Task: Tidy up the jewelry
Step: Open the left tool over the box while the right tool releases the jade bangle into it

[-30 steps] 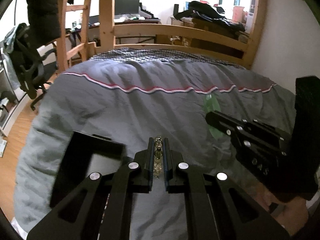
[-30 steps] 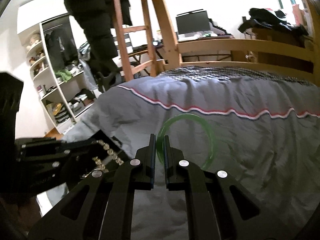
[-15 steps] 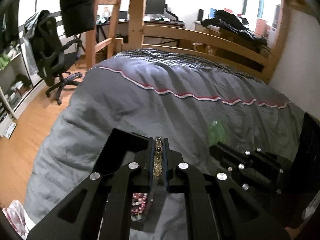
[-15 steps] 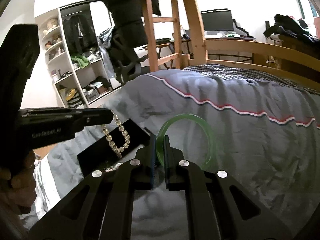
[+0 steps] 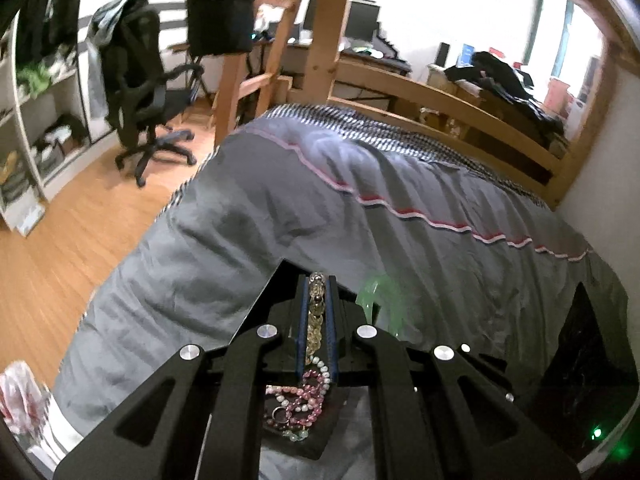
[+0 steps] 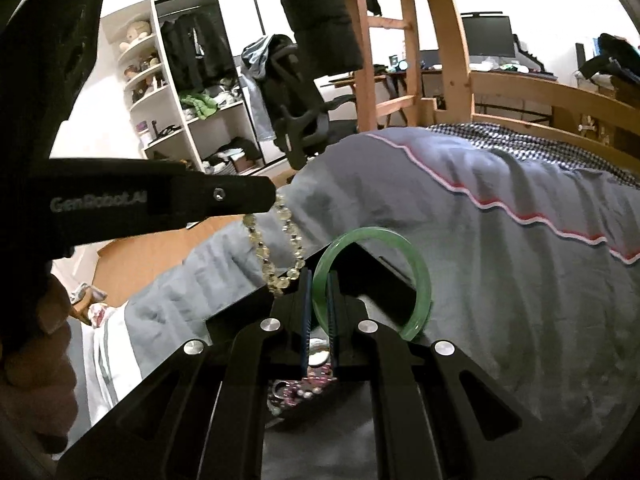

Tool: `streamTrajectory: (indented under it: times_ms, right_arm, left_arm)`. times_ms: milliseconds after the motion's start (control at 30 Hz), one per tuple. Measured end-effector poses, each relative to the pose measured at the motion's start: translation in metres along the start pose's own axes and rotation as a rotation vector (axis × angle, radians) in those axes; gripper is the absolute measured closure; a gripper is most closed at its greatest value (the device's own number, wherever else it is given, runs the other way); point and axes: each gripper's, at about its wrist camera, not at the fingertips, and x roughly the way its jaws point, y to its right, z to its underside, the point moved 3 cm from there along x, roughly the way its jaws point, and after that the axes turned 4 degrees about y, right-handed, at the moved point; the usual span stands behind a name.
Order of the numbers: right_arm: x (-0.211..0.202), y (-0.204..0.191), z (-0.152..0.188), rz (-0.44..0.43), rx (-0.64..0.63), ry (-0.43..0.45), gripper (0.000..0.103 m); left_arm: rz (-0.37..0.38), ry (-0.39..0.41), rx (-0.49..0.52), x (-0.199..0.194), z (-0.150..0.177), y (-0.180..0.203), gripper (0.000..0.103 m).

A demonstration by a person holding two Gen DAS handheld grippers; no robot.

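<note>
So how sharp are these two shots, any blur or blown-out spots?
Left wrist view: the green bangle is smeared and the floor streaked, while the yellow bead bracelet in the left hand-held gripper stays crisp. Right wrist view: the bangle is sharp and the windows are blown white. Both bend at the edges.

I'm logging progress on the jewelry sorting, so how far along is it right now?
Partly done. Pink and pearl beads and a ring already lie in the black box on the bed. In hand: the left claw is shut on a yellow bracelet, and the right claw is shut on a green bangle, both over the box. Left: release both into it.
</note>
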Motion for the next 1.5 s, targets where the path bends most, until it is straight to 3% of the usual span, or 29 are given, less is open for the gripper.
streamTrajectory:
  times_ms: [367,1167,1200,1233,1300,1333,1400,1500]
  right_arm:
    - [0.017,-0.017,0.022,-0.082,-0.017,-0.029,0.095]
    - [0.027,-0.024,0.042,-0.167,-0.007,-0.085,0.090]
    - [0.026,-0.023,0.041,-0.164,-0.009,-0.082,0.082]
    - [0.024,-0.021,0.040,-0.155,-0.003,-0.072,0.058]
    - [0.015,-0.016,0.037,-0.150,0.025,-0.025,0.023]
    - [0.013,-0.014,0.035,-0.139,0.040,-0.011,0.010]
    - [0.012,-0.010,0.033,-0.114,0.051,-0.011,0.006]
    - [0.011,-0.001,0.032,-0.067,0.059,-0.019,0.004]
  left_arm:
    - [0.073,-0.060,-0.067,0.014,0.006,-0.012,0.095]
    - [0.078,-0.089,-0.095,0.019,0.011,-0.014,0.095]
    - [0.077,-0.090,-0.100,0.018,0.011,-0.014,0.092]
    - [0.076,-0.089,-0.106,0.018,0.010,-0.015,0.087]
    - [0.070,-0.072,-0.111,0.015,0.010,-0.016,0.059]
    - [0.060,-0.058,-0.110,0.012,0.008,-0.016,0.052]
    - [0.049,-0.035,-0.111,0.007,0.006,-0.016,0.030]
    - [0.023,-0.002,-0.120,0.001,0.003,-0.018,0.010]
